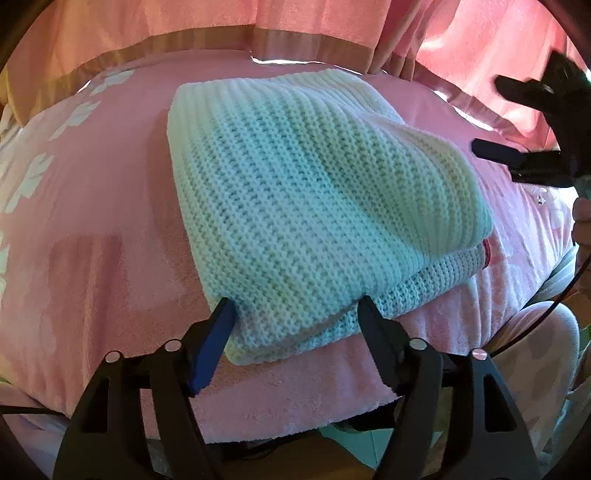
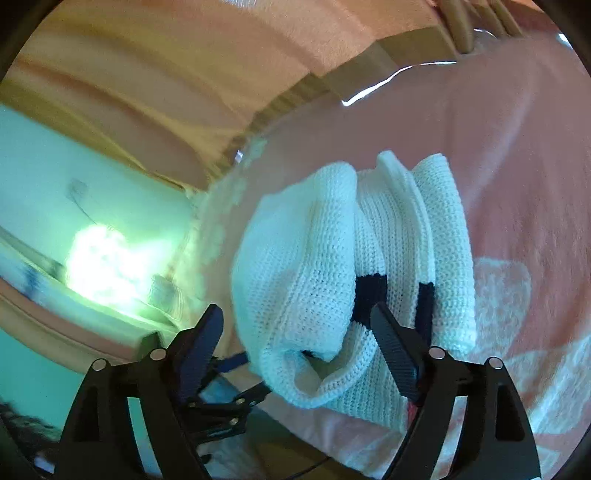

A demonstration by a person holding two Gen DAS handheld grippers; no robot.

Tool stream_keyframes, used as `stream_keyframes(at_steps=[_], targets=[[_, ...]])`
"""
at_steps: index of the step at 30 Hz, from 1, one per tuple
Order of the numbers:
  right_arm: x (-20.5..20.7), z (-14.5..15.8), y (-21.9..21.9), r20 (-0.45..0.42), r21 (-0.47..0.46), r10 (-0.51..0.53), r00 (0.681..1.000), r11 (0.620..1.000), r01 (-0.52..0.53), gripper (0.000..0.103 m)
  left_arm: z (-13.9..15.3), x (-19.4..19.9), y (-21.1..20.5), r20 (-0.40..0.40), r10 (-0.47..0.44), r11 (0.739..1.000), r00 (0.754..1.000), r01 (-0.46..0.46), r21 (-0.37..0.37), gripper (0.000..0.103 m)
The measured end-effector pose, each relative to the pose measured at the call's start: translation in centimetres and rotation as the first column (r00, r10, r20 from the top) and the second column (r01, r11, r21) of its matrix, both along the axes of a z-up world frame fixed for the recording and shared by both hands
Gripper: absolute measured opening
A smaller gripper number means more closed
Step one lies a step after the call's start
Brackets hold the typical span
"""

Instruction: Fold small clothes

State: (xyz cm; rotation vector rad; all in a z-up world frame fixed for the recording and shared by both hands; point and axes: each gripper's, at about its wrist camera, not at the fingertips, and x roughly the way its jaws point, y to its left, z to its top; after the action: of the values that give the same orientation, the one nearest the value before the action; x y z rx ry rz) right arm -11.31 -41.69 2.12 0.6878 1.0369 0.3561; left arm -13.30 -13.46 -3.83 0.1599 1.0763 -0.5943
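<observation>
Knitted white sweater (image 1: 314, 206) is lying folded into a thick bundle on a pink fleece blanket (image 1: 92, 229), its near edge sitting between the fingers of the left gripper (image 1: 295, 317). Those fingers are standing wide apart on either side of the knit's bottom corner, gripping nothing. Under the top layer, a second layer of the knit is showing along the right edge.

From the right wrist camera, the right gripper (image 2: 295, 325) is also spread wide, its fingers flanking the open end of the folded sweater (image 2: 351, 258), where the layers are curling apart and two dark navy bands (image 2: 369, 295) are showing between the white folds. Whether the fingers are touching the knit I cannot tell.

Farther off, the right gripper (image 1: 517, 162) is hanging at the sweater's right side in the left view. Behind the blanket, pink curtains (image 1: 221, 22) are hanging.
</observation>
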Motion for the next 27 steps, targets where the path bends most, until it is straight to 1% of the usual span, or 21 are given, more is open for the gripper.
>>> stream_keyframes(at_steps=[3,4,5,6,7,8,9,10,12,13,14,15,16,17,18,19,20,21,23,25,27], targets=[[2.0,-2.2,2.0,-0.081,-0.035,0.026,0.996,0.999,-0.029,0.082,0.2,-0.4,-0.1,0.0,-0.003,1.0,1.0,0.003,0.008,0.069],[3.1,-3.3,2.9,-0.122,-0.068,0.025,0.992,0.997,-0.033,0.082,0.3,-0.5,-0.1,-0.001,-0.003,1.0,1.0,0.003,0.009,0.069],[3.7,-4.0,3.3,-0.141,-0.105,0.02,0.99,0.994,-0.035,0.081,0.3,-0.5,0.0,-0.004,-0.001,1.0,1.0,0.001,0.011,0.069],[4.4,-4.7,3.8,-0.152,-0.141,0.016,0.988,0.989,-0.037,0.076,0.2,-0.5,0.0,-0.005,0.002,1.0,1.0,-0.002,0.012,0.069],[5.1,-5.1,4.2,-0.139,-0.145,0.016,0.99,0.989,-0.036,0.032,0.2,-0.5,0.1,-0.007,0.006,1.0,1.0,-0.006,0.012,0.069],[5.4,-5.1,4.3,-0.136,-0.124,0.018,0.991,0.992,-0.035,0.017,0.2,-0.4,0.1,-0.011,0.013,1.0,1.0,-0.012,0.011,0.069],[5.5,-4.6,4.2,-0.121,-0.094,0.008,0.993,0.995,-0.02,0.016,0.1,-0.3,0.2,-0.013,0.016,1.0,1.0,-0.016,0.009,0.069],[4.8,-2.4,3.8,-0.024,-0.08,-0.014,1.0,0.997,0.012,0.015,0.2,-0.2,0.3,-0.015,0.018,1.0,1.0,-0.018,0.009,0.069],[2.8,1.8,2.8,0.121,-0.109,-0.055,0.991,0.992,0.068,0.015,0.4,-0.2,0.4,-0.02,0.023,1.0,1.0,-0.023,-0.002,0.069],[1.9,2.7,2.2,0.155,-0.103,-0.07,0.985,0.991,0.087,0.015,0.4,-0.1,0.5,-0.023,0.025,1.0,0.999,-0.026,-0.001,0.069],[0.7,3.3,1.3,0.178,-0.145,-0.098,0.979,0.981,0.125,0.016,0.3,0.0,0.5,-0.026,0.03,1.0,0.999,-0.03,0.005,0.069],[0.3,2.9,0.6,0.168,-0.218,-0.123,0.978,0.963,0.158,0.017,0.2,0.1,0.5,-0.029,0.03,0.999,0.999,-0.03,0.01,0.069],[0.3,1.7,0.1,0.124,-0.283,-0.138,0.983,0.944,0.169,0.02,0.0,0.2,0.5,-0.032,0.03,0.999,0.999,-0.03,0.015,0.069],[0.6,-1.1,-0.9,0.019,-0.31,-0.144,0.989,0.94,0.143,0.022,-0.4,0.3,0.4,-0.037,0.034,0.999,0.999,-0.034,0.022,0.069],[0.7,-3.2,-1.6,-0.054,-0.301,-0.166,0.985,0.943,0.142,0.024,-0.8,0.5,0.4,-0.047,0.036,0.999,0.998,-0.035,0.027,0.069],[0.5,-4.7,-2.1,-0.109,-0.27,-0.182,0.977,0.951,0.147,0.028,-1.2,0.7,0.3,-0.057,0.037,0.999,0.998,-0.036,0.032,0.069],[-0.3,-5.1,-2.1,-0.113,-0.224,-0.187,0.976,0.962,0.159,0.032,-1.5,0.8,0.2,-0.063,0.044,0.998,0.997,-0.042,0.037,0.069],[-1.1,-4.8,-2.0,-0.091,-0.212,-0.19,0.978,0.963,0.167,0.035,-1.6,0.7,0.2,-0.061,0.048,0.998,0.997,-0.046,0.037,0.069],[-3.0,-3.7,-2.1,-0.047,-0.176,-0.192,0.98,0.968,0.181,0.049,-1.5,0.7,0.2,-0.058,0.042,0.998,0.997,-0.039,0.041,0.069],[-5.0,-3.5,-2.0,-0.043,-0.13,-0.185,0.982,0.975,0.178,0.051,-1.5,0.8,0.3,-0.062,0.048,0.998,0.997,-0.045,0.043,0.069],[-5.8,-4.3,-1.7,-0.066,-0.1,-0.163,0.984,0.983,0.156,0.054,-1.5,1.3,0.7,-0.064,0.061,0.998,0.996,-0.059,0.037,0.069]])
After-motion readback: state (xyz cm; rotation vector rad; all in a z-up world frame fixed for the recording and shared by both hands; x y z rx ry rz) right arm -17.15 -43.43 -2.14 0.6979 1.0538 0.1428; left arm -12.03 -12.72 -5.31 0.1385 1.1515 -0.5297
